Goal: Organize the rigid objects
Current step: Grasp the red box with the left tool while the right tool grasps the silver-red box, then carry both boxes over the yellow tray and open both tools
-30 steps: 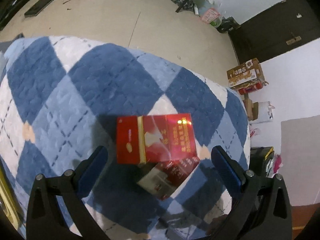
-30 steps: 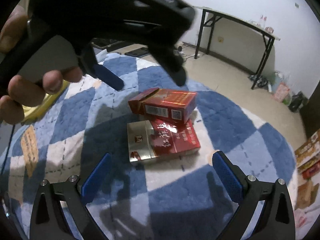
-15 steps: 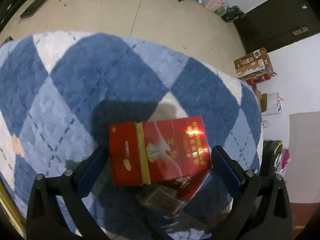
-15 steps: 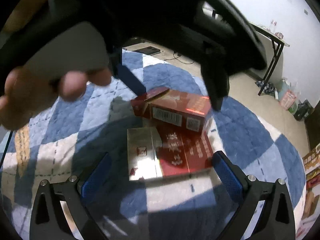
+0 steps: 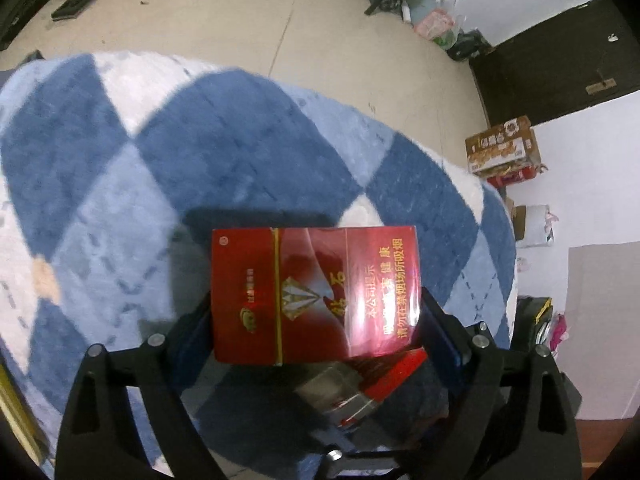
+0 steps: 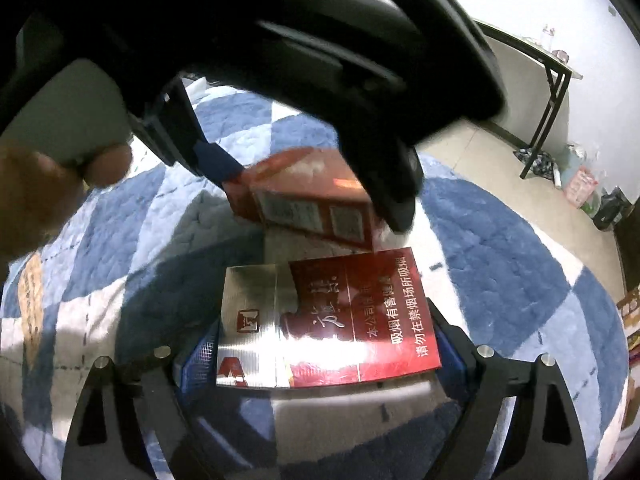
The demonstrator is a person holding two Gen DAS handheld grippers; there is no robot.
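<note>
Two cigarette boxes lie on a blue-and-white checked quilt (image 5: 224,152), the red box (image 5: 316,296) resting partly on the silver-and-red box (image 5: 352,396). My left gripper (image 5: 316,308) straddles the red box, its jaws closing, and the blue pads (image 5: 192,336) sit against the box's two short ends. From the right wrist view its fingers (image 6: 396,196) clamp that red box (image 6: 304,196) from above. My right gripper (image 6: 326,324) is closing too, on the silver-and-red box (image 6: 328,320), with pads (image 6: 196,356) flush against both ends.
A person's fingers (image 6: 104,160) hold the left gripper's handle. The quilt's far edge drops to a tiled floor (image 5: 320,40). Cardboard cartons (image 5: 502,150) stand by the wall, and a black folding table (image 6: 552,80) stands beyond the quilt.
Both grippers came down over the boxes. Their jaws went from wide open, clear of the boxes, to closed against the box ends.
</note>
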